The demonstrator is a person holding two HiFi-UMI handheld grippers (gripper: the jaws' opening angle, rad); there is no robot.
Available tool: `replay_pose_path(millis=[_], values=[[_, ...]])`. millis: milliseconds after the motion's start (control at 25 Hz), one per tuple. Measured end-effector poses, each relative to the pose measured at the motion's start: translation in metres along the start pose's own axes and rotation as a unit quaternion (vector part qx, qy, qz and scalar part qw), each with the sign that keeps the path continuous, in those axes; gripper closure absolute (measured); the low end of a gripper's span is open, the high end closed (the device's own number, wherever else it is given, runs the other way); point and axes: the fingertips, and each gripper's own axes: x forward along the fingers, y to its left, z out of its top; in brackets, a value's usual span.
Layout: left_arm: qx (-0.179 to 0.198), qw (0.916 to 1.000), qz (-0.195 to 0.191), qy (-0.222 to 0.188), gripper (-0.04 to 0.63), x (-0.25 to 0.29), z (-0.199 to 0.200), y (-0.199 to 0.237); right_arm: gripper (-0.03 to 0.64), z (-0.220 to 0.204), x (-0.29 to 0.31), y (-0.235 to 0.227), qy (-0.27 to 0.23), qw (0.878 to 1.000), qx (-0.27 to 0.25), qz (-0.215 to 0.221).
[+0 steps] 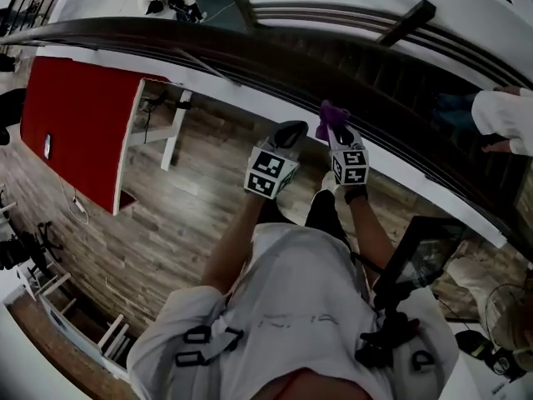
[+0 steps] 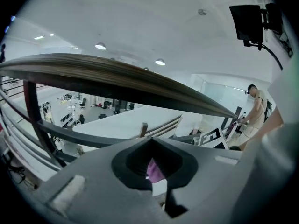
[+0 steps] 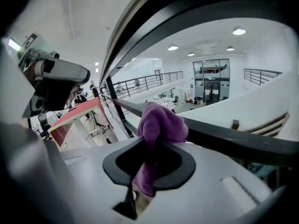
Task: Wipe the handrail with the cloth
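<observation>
One cloth (image 3: 161, 125) pinched in right gripper (image 3: 148, 171) jaws (tail hidden), beside handrail (image 1: 208, 36).

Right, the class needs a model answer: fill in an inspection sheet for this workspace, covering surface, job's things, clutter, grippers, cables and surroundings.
Surface: curved, wood-topped handrail running ahead of both grippers; no dirt can be made out.
Job's things: purple cloth, bunched, sticking up out of the right gripper.
Clutter: nothing seen on the rail.
Grippers: right gripper shut on the cloth; left gripper has its jaws together, with a purple sliver in the gap too small to identify.
Cables: thin cable on the wood floor by the red table.
Surroundings: open hall beyond the rail; another person's sleeve at the right.
</observation>
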Motion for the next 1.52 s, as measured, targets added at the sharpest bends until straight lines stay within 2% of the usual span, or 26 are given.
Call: replay_pose_path(millis=[320, 560, 800, 960, 1080, 1320, 1520], values=[[-0.054, 0.9955, 0.076, -0.015, 0.594, -0.057, -0.017, 0.117, 0.56, 0.021, 0.121, 0.113, 0.025, 0.995, -0.07, 0.07], [-0.072, 0.9911, 0.111, -0.018, 0.594, -0.092, -0.032, 0.188, 0.56, 0.037, 0.215, 0.169, 0.046, 0.991, -0.095, 0.078], [-0.091, 0.9833, 0.154, -0.033, 0.595, -0.119, -0.037, 0.243, 0.563, 0.061, 0.281, 0.21, 0.047, 0.989, -0.118, 0.081], [-0.09, 0.9812, 0.168, -0.029, 0.595, -0.129, -0.048, 0.262, 0.563, 0.071, 0.311, 0.219, 0.066, 0.989, -0.122, 0.059], [-0.091, 0.9818, 0.165, -0.021, 0.595, -0.13, -0.054, 0.266, 0.563, 0.076, 0.332, 0.222, 0.068, 0.99, -0.119, 0.044], [-0.09, 0.9813, 0.169, -0.011, 0.595, -0.135, -0.069, 0.273, 0.565, 0.065, 0.362, 0.219, 0.069, 0.995, -0.07, -0.001], [-0.094, 0.9807, 0.171, -0.017, 0.595, -0.137, -0.074, 0.27, 0.565, 0.057, 0.361, 0.209, 0.042, 0.998, -0.047, -0.024]])
